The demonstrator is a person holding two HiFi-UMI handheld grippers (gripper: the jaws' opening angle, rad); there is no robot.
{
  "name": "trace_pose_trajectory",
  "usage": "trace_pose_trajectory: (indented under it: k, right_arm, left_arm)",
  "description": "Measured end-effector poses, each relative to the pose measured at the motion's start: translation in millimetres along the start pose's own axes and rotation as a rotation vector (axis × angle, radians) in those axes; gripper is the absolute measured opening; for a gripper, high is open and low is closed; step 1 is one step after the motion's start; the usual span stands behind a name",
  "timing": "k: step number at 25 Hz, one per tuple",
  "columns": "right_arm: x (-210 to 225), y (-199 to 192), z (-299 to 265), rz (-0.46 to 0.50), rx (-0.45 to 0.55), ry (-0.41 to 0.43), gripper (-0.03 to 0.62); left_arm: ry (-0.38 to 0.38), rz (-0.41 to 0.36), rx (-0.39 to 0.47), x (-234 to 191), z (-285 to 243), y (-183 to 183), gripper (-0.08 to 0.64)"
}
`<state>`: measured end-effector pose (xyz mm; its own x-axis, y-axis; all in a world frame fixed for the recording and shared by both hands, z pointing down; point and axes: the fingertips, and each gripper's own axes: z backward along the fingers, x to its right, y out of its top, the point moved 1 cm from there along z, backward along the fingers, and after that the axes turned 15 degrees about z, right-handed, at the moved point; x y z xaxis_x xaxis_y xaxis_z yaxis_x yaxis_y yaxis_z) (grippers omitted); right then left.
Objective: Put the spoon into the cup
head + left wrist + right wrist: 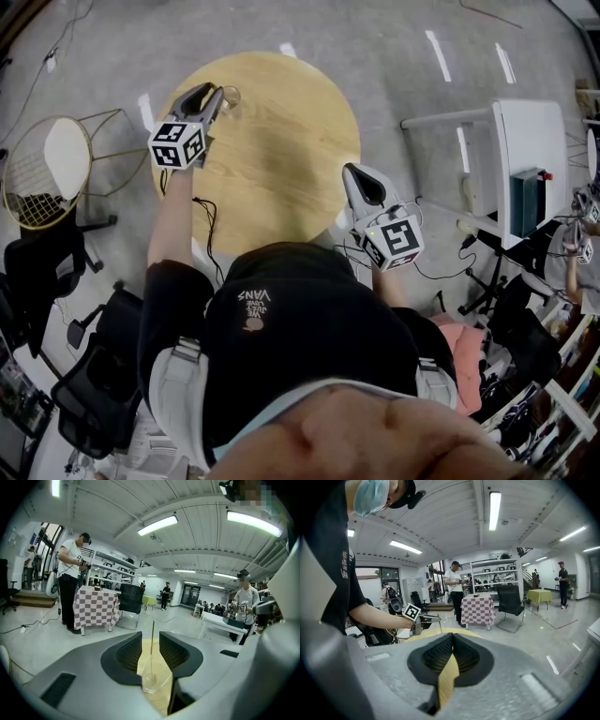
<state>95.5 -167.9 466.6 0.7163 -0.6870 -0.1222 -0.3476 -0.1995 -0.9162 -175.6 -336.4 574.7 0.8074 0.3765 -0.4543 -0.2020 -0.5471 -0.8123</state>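
Two-handed, holding tongs over a round wooden counter (281,141). Holding the left tongs (150,634) with jaws apart, gripping nothing, at the counter's far left edge. Sighting through that gap a spoon (152,627) standing upright, long axis vertical and bowl down, in a clear glass cup (152,679) just ahead of the tips. Resting the right tongs (452,635), jaws together and empty, at the near right edge, well apart from the cup and much farther off than the left. Judging the spoon as already in the cup; expecting a straight draw back of the left tongs to clear the handle.
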Motion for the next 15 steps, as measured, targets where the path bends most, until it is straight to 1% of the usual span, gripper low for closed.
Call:
trace_pose_trajectory:
  k: [7,15]
  right_arm:
    - [-3,5,-1,0.011,0.006,0.005,-0.002]
    - [-10,10,2,0.025,0.021,0.017,-0.002]
  left_arm:
    - [0.0,-0.002,0.004,-1,8,-1,0.117]
    - [0.002,-0.031,0.011,7,24,4,0.117]
